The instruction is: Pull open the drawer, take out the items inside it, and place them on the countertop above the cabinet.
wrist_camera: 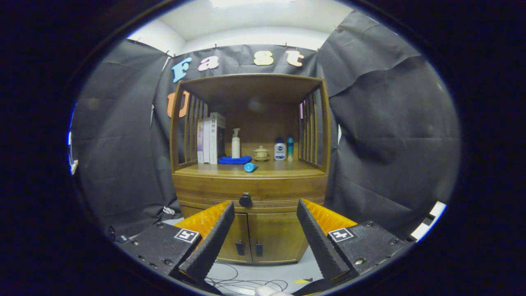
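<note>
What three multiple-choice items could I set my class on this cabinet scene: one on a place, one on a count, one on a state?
1. Where does the small blue tube lie?
A. On the countertop, ahead of the blue cloth
B. On the floor
C. Between the gripper's fingers

2. How many door handles show on the lower cabinet doors?
A. One
B. Two
C. Four

3. What state is the drawer with the dark knob in?
A. Pulled fully out
B. Shut
C. Removed

Answers:
1 A: the tube rests near the countertop's front edge, before the cloth.
2 B: two handles hang side by side where the doors meet.
3 B: the drawer front sits flush with the cabinet, and the gripper is open, short of the knob.
</note>
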Tool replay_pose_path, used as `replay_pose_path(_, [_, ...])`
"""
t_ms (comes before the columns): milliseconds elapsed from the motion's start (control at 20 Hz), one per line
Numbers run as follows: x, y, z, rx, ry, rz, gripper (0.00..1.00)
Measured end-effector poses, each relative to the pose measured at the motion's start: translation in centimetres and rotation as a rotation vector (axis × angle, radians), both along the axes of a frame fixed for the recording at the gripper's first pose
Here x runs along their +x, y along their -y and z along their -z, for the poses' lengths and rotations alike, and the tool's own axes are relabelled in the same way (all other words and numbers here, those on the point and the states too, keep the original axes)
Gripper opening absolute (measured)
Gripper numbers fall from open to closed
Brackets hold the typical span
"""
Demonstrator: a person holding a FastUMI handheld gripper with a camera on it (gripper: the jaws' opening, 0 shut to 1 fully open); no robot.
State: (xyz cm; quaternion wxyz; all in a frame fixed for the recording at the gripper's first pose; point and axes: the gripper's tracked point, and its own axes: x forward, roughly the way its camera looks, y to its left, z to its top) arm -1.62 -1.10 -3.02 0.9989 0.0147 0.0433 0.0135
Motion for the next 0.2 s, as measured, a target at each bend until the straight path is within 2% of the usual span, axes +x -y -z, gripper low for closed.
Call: replay_pose_path(200, [-0.02,0.44,0.27,0.008,-0.005,0.006,0.99])
